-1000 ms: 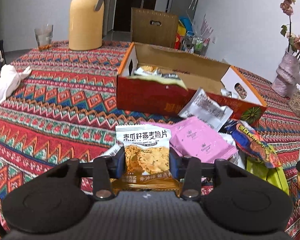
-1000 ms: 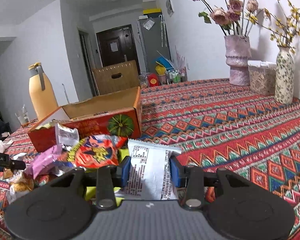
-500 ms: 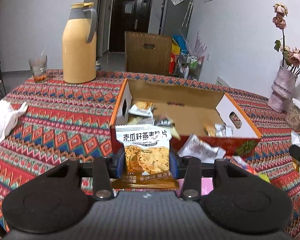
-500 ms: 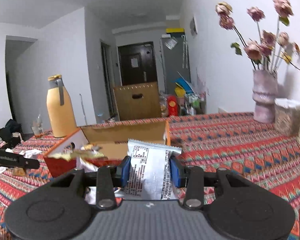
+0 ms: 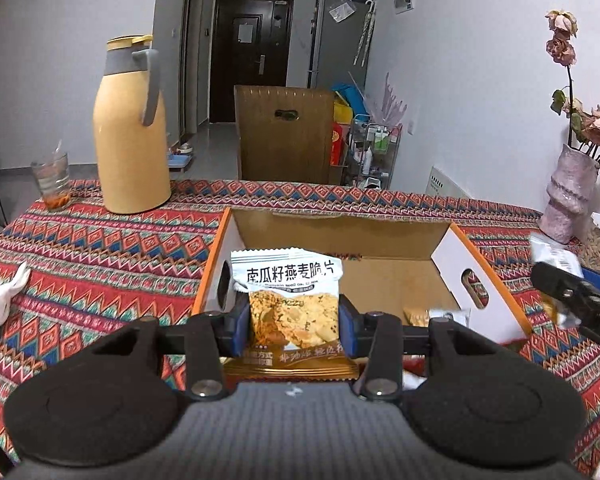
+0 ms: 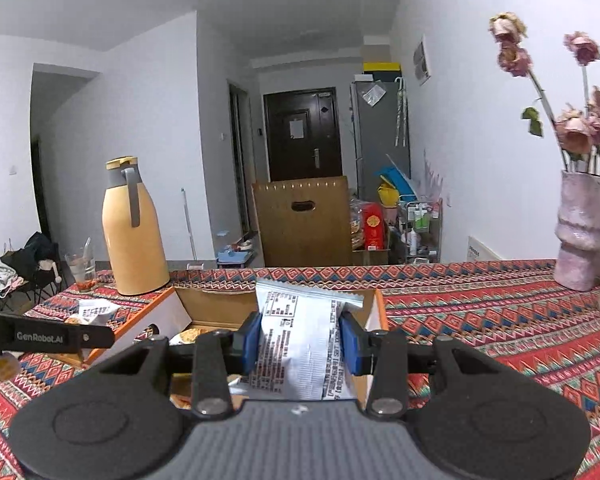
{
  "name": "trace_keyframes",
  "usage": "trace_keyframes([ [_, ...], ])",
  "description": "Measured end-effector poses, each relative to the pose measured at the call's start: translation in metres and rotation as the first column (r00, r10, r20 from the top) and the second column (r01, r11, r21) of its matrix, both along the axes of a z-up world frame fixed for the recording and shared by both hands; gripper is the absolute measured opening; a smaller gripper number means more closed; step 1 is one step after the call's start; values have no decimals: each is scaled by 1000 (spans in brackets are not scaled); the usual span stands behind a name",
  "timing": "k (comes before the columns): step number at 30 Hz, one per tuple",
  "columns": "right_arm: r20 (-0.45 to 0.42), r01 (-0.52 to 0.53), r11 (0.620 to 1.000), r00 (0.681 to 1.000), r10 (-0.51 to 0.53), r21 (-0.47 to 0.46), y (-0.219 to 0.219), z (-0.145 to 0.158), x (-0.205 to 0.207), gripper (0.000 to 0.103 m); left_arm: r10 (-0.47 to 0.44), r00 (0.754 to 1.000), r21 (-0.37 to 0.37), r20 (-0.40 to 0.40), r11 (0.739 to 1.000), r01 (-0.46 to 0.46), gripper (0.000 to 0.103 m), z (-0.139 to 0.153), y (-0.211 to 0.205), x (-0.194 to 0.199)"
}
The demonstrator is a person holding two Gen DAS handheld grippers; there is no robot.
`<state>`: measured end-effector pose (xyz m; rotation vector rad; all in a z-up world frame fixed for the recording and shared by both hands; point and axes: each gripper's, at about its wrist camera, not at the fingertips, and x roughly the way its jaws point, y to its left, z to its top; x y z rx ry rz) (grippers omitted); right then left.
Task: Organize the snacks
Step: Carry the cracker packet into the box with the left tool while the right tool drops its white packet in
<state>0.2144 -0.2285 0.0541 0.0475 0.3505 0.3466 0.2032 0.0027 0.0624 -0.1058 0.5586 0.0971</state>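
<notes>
Your left gripper (image 5: 294,320) is clenching an oat-crisp packet (image 5: 291,300) between its blue pads (image 5: 242,326), pinching it low across the middle so the printed top stands upright and free. You are holding it above the near wall of the open box (image 5: 380,228), which looks like the right spot for letting it drop among the snacks already lying on the box floor (image 5: 418,314).

Your right gripper (image 6: 302,344) is doing the same with a silver packet (image 6: 300,340), gripping it by both side edges with the label side facing the camera. It is hanging over the box's (image 6: 216,304) right end, so both packets are lined up for the same container from opposite ends; that spacing is likely keeping your two tools from crowding each other. From the left view the right gripper (image 5: 572,300) is showing at the edge, apart from the left one.

The box is sitting on the patterned tablecloth (image 5: 100,248), with the flask (image 5: 130,136) and glass (image 5: 54,180) standing well behind it and the vase (image 6: 582,232) off to the right. None of these are lying in your path. Next you are probably lowering each packet past the rim before opening up, since a light packet dropped from high can slide out.
</notes>
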Motion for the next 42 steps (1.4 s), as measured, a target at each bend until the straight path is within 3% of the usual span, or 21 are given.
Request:
trace_keyframes([
  [14, -90, -23, 998, 996, 18, -56, 32, -34, 56, 40, 16, 1000, -36, 0, 999, -16, 43, -15, 4, 51],
  [23, -156, -9, 997, 988, -3, -71, 38, -52, 71, 41, 6, 998, -54, -62, 999, -9, 43, -40, 9, 66],
  [25, -160, -3, 998, 987, -8, -70, 38, -54, 72, 41, 2, 998, -61, -63, 998, -6, 45, -41, 11, 66],
  [26, -159, 0, 998, 987, -11, -68, 37, -55, 72, 41, -6, 998, -65, -56, 998, 2, 51, -41, 10, 65],
  [29, -154, 10, 999, 988, -17, -49, 32, -53, 70, 62, -1, 1000, -58, -21, 998, 0, 82, -37, 9, 58],
  [31, -141, 21, 999, 990, -25, -31, 28, -52, 68, 81, -1, 1000, -60, 5, 998, 2, 89, -33, 9, 54],
  [32, -136, 27, 999, 990, -30, -18, 26, -51, 66, 95, -3, 1000, -65, 12, 998, 4, 96, -31, 10, 52],
  [33, -131, 33, 999, 991, -35, -11, 25, -50, 65, 102, 4, 1000, -65, 21, 998, -3, 103, -30, 10, 49],
  [42, -101, 49, 999, 994, -49, 3, 22, -45, 58, 103, 6, 998, -58, 66, 998, -2, 103, -21, 9, 39],
])
